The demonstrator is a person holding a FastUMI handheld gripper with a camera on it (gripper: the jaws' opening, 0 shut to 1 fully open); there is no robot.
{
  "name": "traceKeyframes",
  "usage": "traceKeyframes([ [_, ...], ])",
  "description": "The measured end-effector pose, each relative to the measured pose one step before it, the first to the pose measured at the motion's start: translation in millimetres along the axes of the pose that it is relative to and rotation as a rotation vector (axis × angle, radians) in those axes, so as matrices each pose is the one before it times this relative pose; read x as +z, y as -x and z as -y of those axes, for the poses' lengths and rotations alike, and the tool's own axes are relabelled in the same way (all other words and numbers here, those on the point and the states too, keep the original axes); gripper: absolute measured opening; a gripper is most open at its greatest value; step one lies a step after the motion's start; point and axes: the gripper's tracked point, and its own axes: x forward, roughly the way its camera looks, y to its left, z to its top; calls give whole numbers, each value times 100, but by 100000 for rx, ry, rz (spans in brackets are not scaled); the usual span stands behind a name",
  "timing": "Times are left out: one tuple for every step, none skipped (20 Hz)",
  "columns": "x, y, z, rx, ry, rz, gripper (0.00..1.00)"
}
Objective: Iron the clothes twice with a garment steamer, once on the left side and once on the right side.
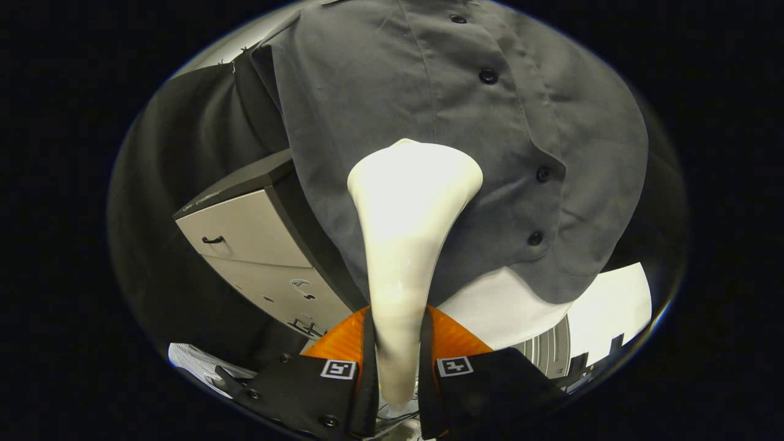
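A cream-white garment steamer [404, 245] stands up between my fingers, its handle pinched by both of them and its wide head flaring out beyond them. My gripper [397, 361] is shut on that handle. The head rests against or very close to a dark grey button-up shirt [380, 92] hanging ahead, on the panel left of the button placket [488, 76]. Several dark buttons run down the placket to the right of the steamer head. The shirt's hem curves just above the fingers on the right.
A grey cabinet with drawers [257, 245] stands to the left behind the shirt, partly covered by it. Something white [508, 306] shows below the shirt's hem to the right. Black cloth hangs behind on the left.
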Motion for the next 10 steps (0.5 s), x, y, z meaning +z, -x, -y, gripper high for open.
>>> traceKeyframes([
  [-597, -156, 47, -165, -170, -917, 34],
  [-559, -121, 52, -270, -82, -962, 34],
  [-552, -52, 52, -332, -68, -1043, 34],
  [-421, 1, 4, -204, -119, -788, 34],
  [-277, 145, 78, -175, -243, -354, 34],
  [-181, 256, 85, -178, -80, -417, 34],
  [-137, 466, 241, -225, -69, -189, 34],
  [-37, 360, 58, -95, -12, -8, 34],
  [121, 419, -55, 143, -33, 377, 34],
  [157, 416, 8, 280, 65, 728, 34],
])
